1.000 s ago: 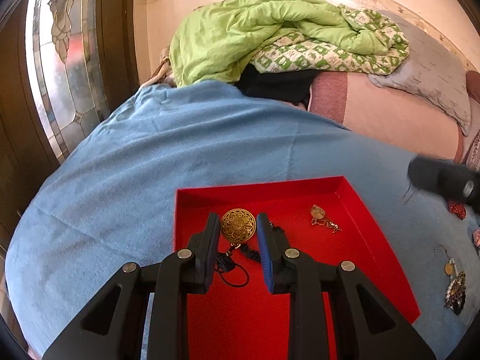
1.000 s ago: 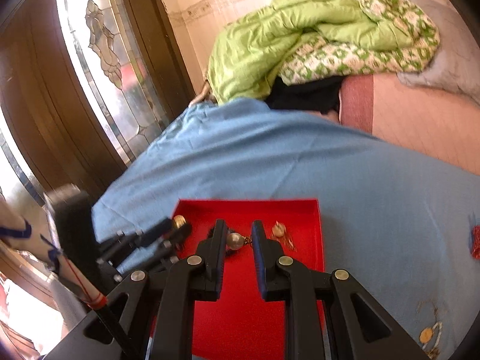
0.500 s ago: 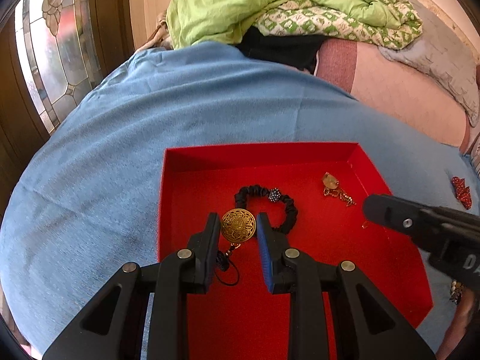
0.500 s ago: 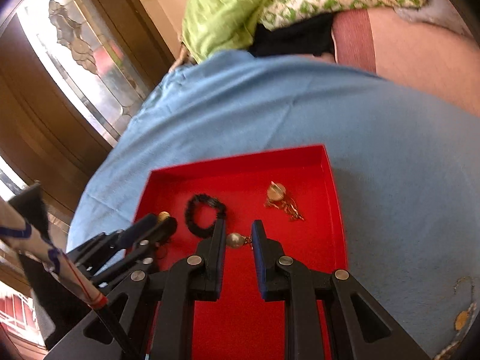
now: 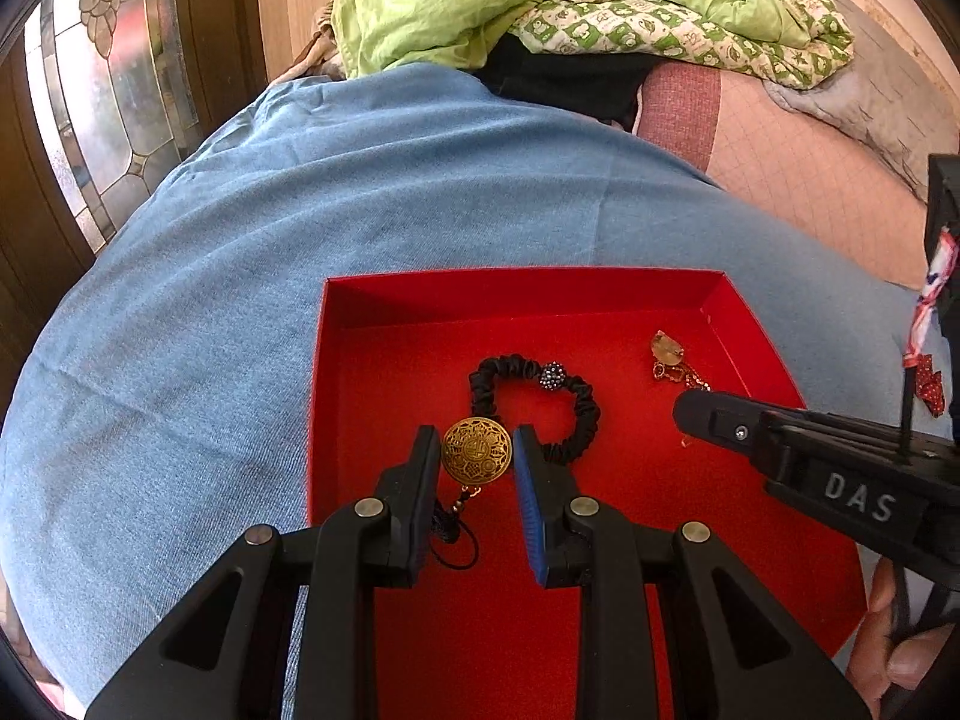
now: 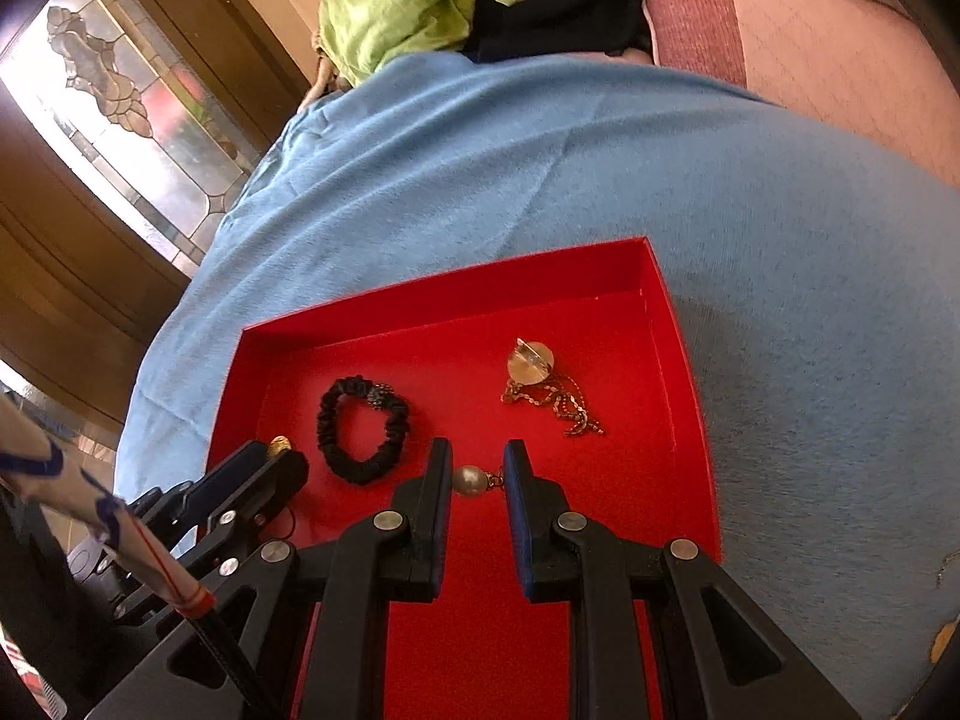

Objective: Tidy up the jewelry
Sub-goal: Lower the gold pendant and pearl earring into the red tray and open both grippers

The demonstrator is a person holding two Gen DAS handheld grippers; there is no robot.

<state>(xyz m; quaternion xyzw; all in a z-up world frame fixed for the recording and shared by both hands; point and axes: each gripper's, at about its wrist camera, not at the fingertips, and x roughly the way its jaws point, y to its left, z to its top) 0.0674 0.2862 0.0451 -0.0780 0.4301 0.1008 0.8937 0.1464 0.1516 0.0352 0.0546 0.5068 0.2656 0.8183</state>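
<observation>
- Since the earlier frames both grippers have come lower over the red tray (image 5: 756,348), and the black fabric bracelet (image 5: 534,402), hidden behind the left fingers a second ago, now lies in plain view on the tray floor.
- Left wrist view: the left gripper (image 5: 477,456) is nearly closed, pinching a gold medallion (image 5: 477,451) by its rim above the tray's near-left part; its black cord dangles below.
- Risk here: an edge grip on a round disc is slight, so a tilt could let it slip, or the cord could snag the bracelet just beyond it.
- Count here: one tray, one bracelet, one medallion, one gold chain with a clear stone (image 5: 669,354) near the far-right corner, and one red trinket (image 5: 930,387) on the blue cloth (image 5: 300,240) beyond the right edge.
- Right wrist view: the right gripper (image 6: 477,480) is narrow, holding a pearl bead piece (image 6: 470,480) over the tray's middle.
- Risk here: the bead is round and smooth; released high, it may roll into the chain (image 6: 552,396) and tangle.
- Count here: one bracelet (image 6: 363,432), one chain, one bead piece; more jewellery sits at the lower right of the cloth, too cropped to count.
</observation>
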